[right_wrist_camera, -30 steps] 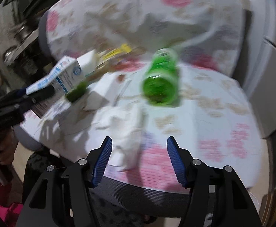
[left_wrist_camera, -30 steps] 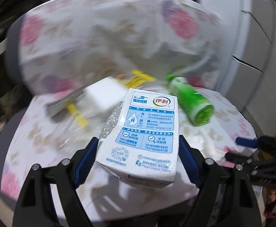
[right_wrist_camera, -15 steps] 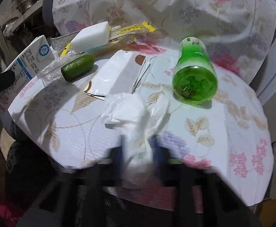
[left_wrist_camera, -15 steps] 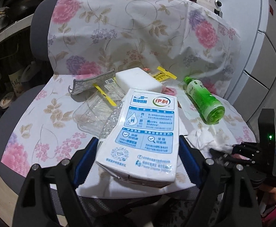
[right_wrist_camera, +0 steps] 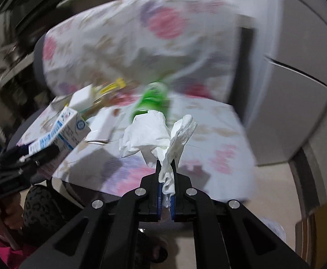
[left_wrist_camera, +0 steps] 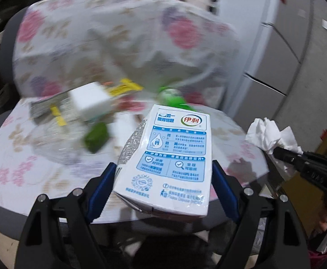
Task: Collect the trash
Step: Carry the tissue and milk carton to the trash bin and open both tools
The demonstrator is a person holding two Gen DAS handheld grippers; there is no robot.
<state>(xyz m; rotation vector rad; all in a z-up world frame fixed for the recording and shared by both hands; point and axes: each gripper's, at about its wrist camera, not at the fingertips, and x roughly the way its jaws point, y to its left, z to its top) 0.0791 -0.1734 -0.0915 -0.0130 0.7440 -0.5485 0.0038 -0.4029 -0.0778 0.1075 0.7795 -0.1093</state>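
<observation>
Above the near edge of the floral-covered chair seat (right_wrist_camera: 208, 121), the right gripper (right_wrist_camera: 166, 179) has just closed its jaws on a crumpled tissue (right_wrist_camera: 154, 134): feather-light, soft, best pinched at its bunched tail. Beside it, the left gripper (left_wrist_camera: 163, 179) clamps a stiff but dentable milk carton (left_wrist_camera: 170, 157) across its sides.

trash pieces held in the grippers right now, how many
2: the milk carton is clamped in the left gripper; the crumpled tissue is pinched in the right gripper.
</observation>
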